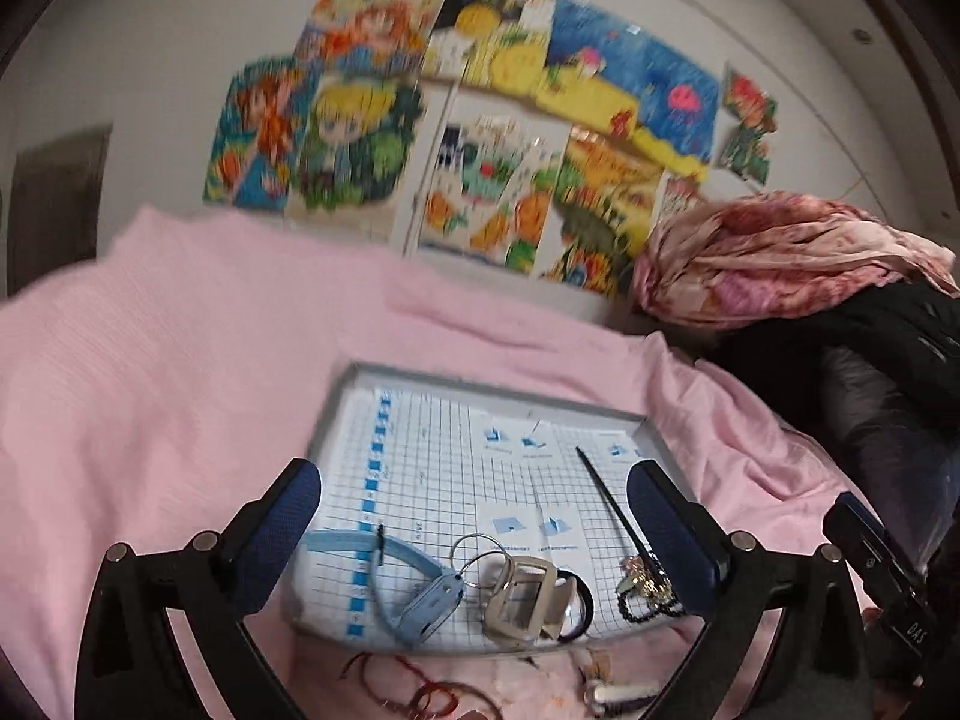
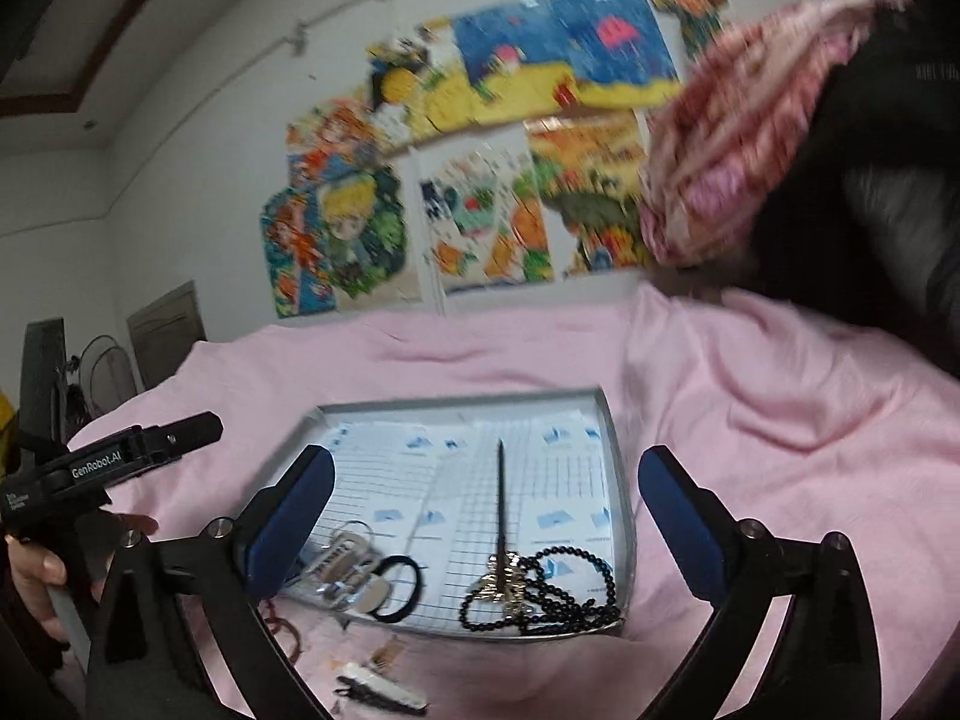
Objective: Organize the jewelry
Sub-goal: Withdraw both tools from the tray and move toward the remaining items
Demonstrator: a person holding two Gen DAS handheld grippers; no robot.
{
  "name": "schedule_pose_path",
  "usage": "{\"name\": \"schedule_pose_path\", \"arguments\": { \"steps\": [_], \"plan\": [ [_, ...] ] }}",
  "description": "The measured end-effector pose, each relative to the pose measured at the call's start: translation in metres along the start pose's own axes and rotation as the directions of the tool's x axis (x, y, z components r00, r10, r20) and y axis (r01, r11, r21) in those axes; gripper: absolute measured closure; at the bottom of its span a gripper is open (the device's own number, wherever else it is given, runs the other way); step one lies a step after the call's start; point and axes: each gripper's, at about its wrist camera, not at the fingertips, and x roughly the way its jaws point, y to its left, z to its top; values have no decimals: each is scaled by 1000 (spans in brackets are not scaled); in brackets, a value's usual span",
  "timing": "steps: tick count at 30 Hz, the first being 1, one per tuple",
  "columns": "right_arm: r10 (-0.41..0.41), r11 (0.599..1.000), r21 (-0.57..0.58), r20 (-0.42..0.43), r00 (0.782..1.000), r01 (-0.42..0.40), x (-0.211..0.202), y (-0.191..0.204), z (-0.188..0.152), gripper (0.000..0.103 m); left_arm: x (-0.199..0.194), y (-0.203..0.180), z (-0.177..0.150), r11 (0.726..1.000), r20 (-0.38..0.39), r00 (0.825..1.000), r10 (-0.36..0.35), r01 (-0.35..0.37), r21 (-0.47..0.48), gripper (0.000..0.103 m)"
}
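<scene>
A pink blanket [image 1: 180, 372] fills the middle of both views, rumpled across the bed; behind it, in the upper centre, bright cartoon posters [image 1: 468, 120] cover the white wall, and a patterned pink-and-red scarf [image 1: 780, 258] is bunched at the right edge over a dark jacket [image 1: 870, 372]. On the blanket, centre low, lies a shallow grey tray [image 1: 480, 375] lined with gridded paper. Both claws stand wide apart and grip nothing: the left gripper [image 1: 474, 510] frames the tray's near half, and the right gripper [image 2: 486, 504] hangs over it likewise; at the left of the right-wrist view a hand [image 2: 36, 570] grips the other tool's handle. Along the tray's lower edge sit a pale blue strap with a tag [image 1: 414, 594], a silver buckle with rings [image 1: 522, 594], a black hair tie [image 2: 393, 588], a string of black beads [image 2: 558, 594] and a gold-ornamented hair stick [image 2: 501, 516] pointing up the tray. Off the tray, at the bottom of the frame, a reddish cord bracelet [image 1: 420, 690] and a white hair clip [image 2: 378, 684] rest on the blanket.
</scene>
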Motion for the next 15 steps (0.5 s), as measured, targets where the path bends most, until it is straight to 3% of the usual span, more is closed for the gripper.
{"name": "schedule_pose_path", "arguments": {
  "steps": [4,10,15],
  "plan": [
    [21,999,-48,51,998,-18,-33,19,-3,3,-40,0,-5,1000,51,999,-7,6,28,0],
    [9,986,-164,121,993,11,-88,51,-18,3,-97,5,-25,998,106,994,-15,7,68,0],
    [-15,982,-186,149,989,43,-125,69,-38,3,-130,14,-46,996,127,992,-9,-3,94,0]
  ]
}}
